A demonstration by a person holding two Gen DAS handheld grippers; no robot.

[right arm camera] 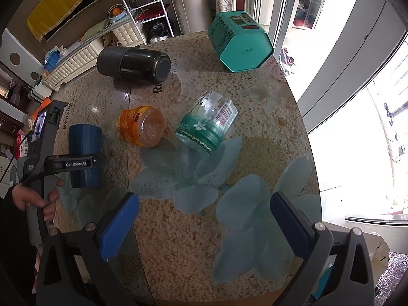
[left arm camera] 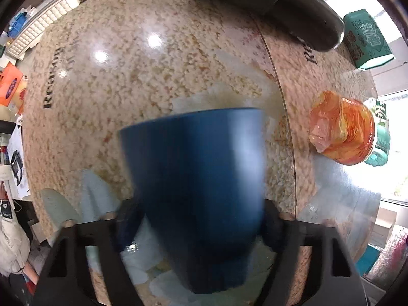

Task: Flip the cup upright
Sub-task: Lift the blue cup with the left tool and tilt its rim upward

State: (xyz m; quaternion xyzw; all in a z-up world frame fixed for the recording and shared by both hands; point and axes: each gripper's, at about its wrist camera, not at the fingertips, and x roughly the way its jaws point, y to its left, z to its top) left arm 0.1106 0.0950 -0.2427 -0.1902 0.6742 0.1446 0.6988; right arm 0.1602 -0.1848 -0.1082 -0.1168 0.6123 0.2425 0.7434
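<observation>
A dark blue cup (left arm camera: 201, 188) fills the lower middle of the left wrist view, blurred, held between the two fingers of my left gripper (left arm camera: 201, 224), which is shut on it. In the right wrist view the same blue cup (right arm camera: 85, 142) stands about upright at the table's left side, clamped in the left gripper (right arm camera: 74, 164), its base near the tabletop. My right gripper (right arm camera: 204, 219) is open and empty, its blue pads (right arm camera: 119, 224) spread above the table's near part.
On the round speckled glass-topped table (right arm camera: 178, 255) lie a black flask (right arm camera: 132, 62) on its side, an orange jar (right arm camera: 142, 126), a tipped green-labelled clear bottle (right arm camera: 206, 125) and a teal hexagonal tin (right arm camera: 239, 40). The table edge curves close on the right, by the windows.
</observation>
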